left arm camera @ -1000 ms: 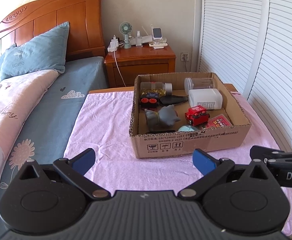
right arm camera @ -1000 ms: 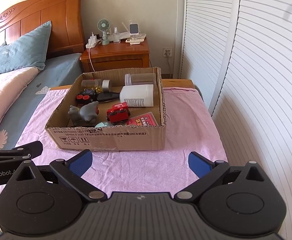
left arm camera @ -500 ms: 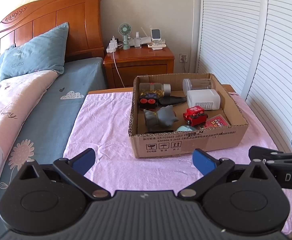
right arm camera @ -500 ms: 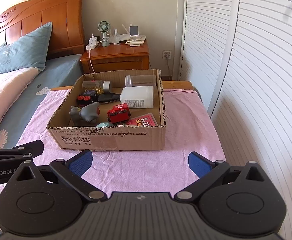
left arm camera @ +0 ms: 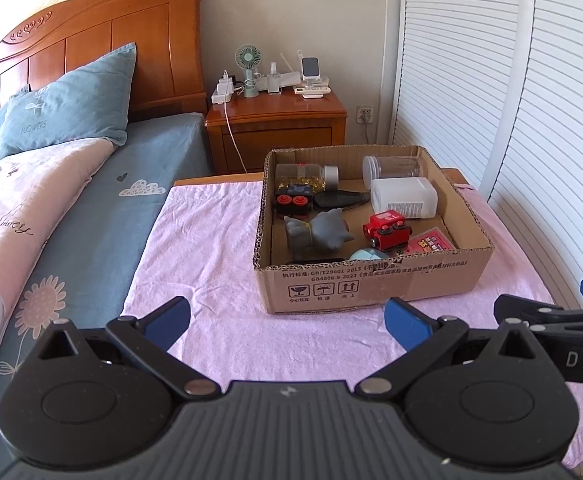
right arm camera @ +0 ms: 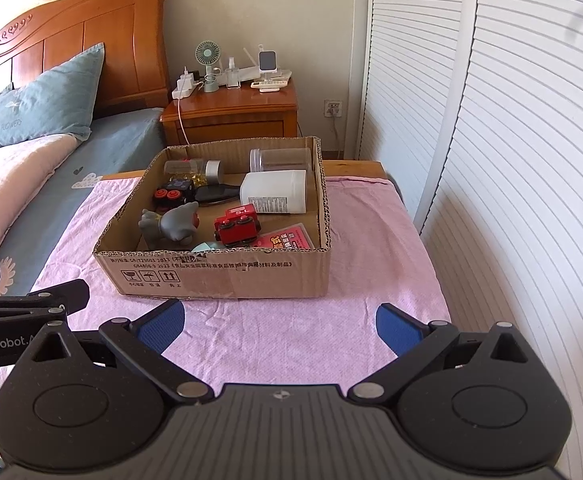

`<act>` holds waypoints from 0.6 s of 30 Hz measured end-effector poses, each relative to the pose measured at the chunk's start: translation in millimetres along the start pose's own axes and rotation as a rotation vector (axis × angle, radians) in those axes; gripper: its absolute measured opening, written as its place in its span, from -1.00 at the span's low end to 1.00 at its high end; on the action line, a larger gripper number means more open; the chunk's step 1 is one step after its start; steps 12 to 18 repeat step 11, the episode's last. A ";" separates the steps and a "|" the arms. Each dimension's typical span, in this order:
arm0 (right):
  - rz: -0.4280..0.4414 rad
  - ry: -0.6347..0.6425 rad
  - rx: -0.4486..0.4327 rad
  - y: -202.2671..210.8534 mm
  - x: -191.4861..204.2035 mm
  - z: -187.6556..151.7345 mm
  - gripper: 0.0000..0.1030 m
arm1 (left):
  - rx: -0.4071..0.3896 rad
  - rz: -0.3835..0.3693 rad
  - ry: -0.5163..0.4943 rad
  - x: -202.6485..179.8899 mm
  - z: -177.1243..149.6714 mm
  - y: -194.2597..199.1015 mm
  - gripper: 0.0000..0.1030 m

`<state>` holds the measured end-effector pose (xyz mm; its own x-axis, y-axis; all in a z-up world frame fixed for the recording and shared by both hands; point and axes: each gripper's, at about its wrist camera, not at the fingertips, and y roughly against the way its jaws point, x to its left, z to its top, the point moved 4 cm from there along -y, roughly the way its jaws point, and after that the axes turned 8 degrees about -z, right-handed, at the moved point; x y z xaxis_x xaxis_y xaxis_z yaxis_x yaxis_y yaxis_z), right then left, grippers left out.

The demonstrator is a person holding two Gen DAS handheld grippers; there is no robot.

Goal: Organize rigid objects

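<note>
A: We find the left gripper hovering above the near edge of the pink-cloth-covered surface. Its blue-padded fingers are spread wide and grip nothing.

B: We confirm the same for the right gripper: wide apart, empty, above the near edge, just beside the left one.

A: We note the open brown cardboard box standing toward the far right part of the surface, well apart from both grippers.

B: We list its contents. At the far wall a clear jar with gold contents and a silver lid lies on its side, and a clear empty jar with a white lid lies likewise. Just in front of that empty jar lies a white plastic bottle.

A: A black toy car with red wheels sits near the left wall, and a grey rubber animal figure in front of it. A red toy train car stands in the middle. A red printed packet lies flat in the near right corner.

B: A pale teal rounded object sits against the near wall, mostly hidden; we cannot identify it.
</note>
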<state>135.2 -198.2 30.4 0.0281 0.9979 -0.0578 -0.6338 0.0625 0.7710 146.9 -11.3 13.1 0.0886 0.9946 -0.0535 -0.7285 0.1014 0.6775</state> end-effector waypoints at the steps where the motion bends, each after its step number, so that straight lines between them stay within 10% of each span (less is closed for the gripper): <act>1: 0.000 -0.001 -0.001 0.1 0.0 0.0 1.00 | 0.000 -0.001 -0.001 -0.3 -0.3 0.2 0.99; 18: 0.004 -0.003 0.000 0.4 -0.5 -0.8 1.00 | 0.002 0.000 0.001 -0.6 -0.7 1.5 0.99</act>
